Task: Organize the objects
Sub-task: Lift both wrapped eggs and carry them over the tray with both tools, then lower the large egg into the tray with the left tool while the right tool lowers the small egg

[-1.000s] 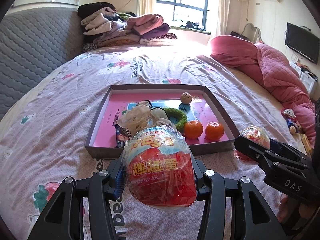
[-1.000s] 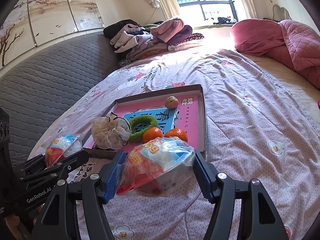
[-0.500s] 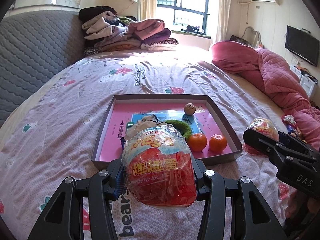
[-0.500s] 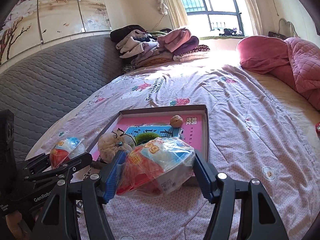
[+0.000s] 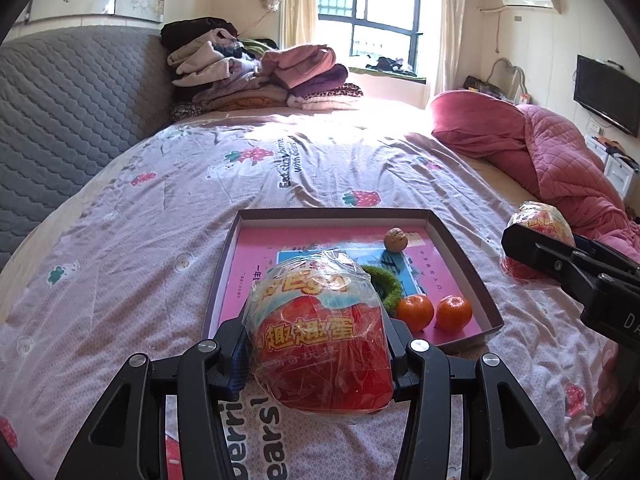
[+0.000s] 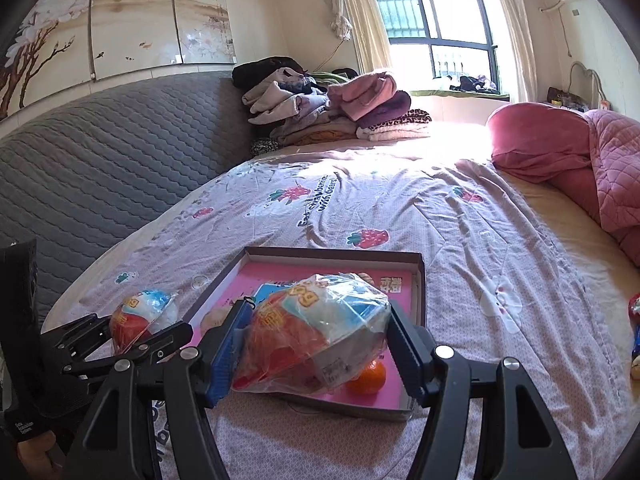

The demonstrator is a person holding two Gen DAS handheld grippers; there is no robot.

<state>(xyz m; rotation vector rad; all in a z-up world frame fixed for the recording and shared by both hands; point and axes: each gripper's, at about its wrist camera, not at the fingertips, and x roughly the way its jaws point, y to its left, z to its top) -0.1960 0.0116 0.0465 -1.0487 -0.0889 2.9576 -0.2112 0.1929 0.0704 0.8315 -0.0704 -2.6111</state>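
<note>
My left gripper is shut on a red toy egg in clear wrap, held above the bed in front of the shallow pink-lined tray. My right gripper is shut on a second wrapped toy egg, above the tray's near edge. The tray holds two tangerines, a green ring and a walnut. Each gripper shows in the other's view, the right one at the right, the left one at the left.
The tray lies on a bed with a lilac strawberry-print sheet. A grey quilted headboard is at left, a pile of folded clothes at the back, a pink quilt at right. Small toys lie at the bed's right edge.
Both grippers have risen and pulled back from the tray with their eggs still held. The tray now looks farther and lower, and the left egg hides the cloth bundle in the tray.
</note>
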